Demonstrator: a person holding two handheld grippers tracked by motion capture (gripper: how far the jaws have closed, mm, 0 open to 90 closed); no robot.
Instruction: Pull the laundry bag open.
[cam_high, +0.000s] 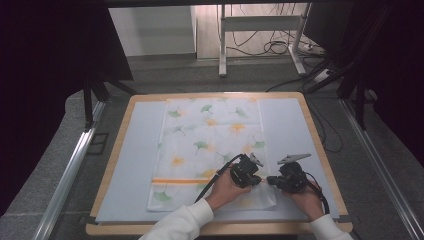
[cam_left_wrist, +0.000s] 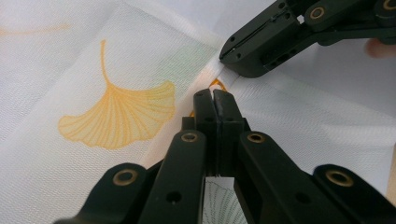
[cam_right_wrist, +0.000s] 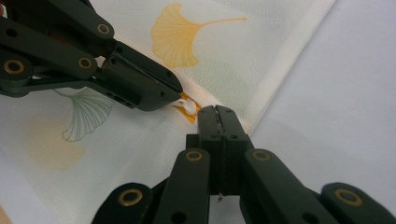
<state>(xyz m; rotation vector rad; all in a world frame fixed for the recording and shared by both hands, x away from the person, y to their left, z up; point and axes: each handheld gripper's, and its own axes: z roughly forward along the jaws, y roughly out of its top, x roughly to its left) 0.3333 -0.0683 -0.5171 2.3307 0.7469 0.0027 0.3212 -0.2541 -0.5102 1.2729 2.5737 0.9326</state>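
A pale grey mat (cam_high: 132, 165) covers a wooden table (cam_high: 111, 165) at the centre of the frame. Beyond it, at top centre, a white metal stand (cam_high: 260, 30) rises from the floor, black cables (cam_high: 270, 48) looping at its foot. A power strip (cam_high: 314, 49) lies at upper right. Metal rails (cam_high: 65, 177) run down both sides, dark curtains (cam_high: 35, 75) hanging at left and right.

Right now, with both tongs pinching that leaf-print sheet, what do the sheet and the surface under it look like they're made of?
The sheet looks like thin woven cloth, matte: fine weave shows, a hemmed edge, and a ridge rises where the left tongs and right tongs pinch it. The surface under it looks like a smooth, pale grey-blue mat, material uncertain.
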